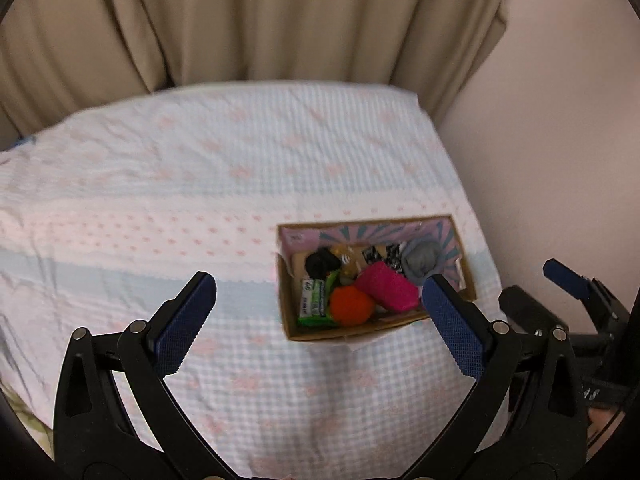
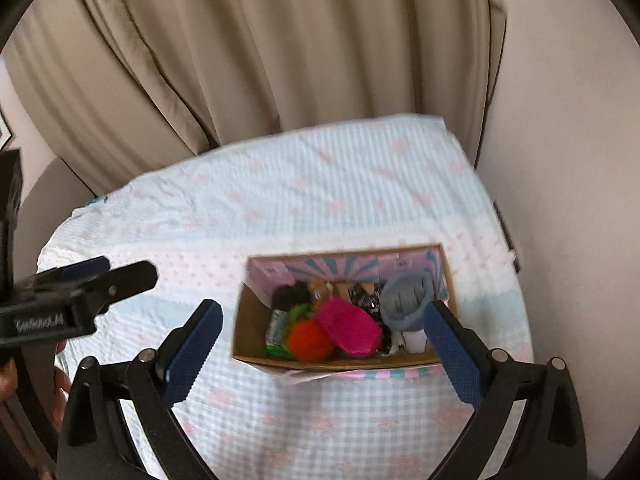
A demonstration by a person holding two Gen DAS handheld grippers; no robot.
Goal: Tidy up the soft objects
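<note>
The left gripper (image 1: 318, 308) hangs above the bed (image 1: 200, 200) with its jaws spread wide and nothing between them; the bedcover under it is bare. Right of it sits the box (image 1: 466, 268), near the bed's right edge, and all the soft things in view lie inside: a black bundle (image 1: 320, 264) at the back left, an orange ball (image 1: 351, 306) at the front beside a green packet (image 1: 314, 300), a pink roll (image 1: 386, 286) in the middle, and a grey bundle (image 1: 420, 262) at the back right. The right gripper (image 2: 324, 332) hovers over the box, likewise spread and empty. Nothing soft shows loose on the cover, so the collecting looks done or close to it, though blur hides detail. A next move calls for either checking the bed beyond these views or lowering one gripper straight into the box to tidy a piece without snagging its neighbours.
</note>
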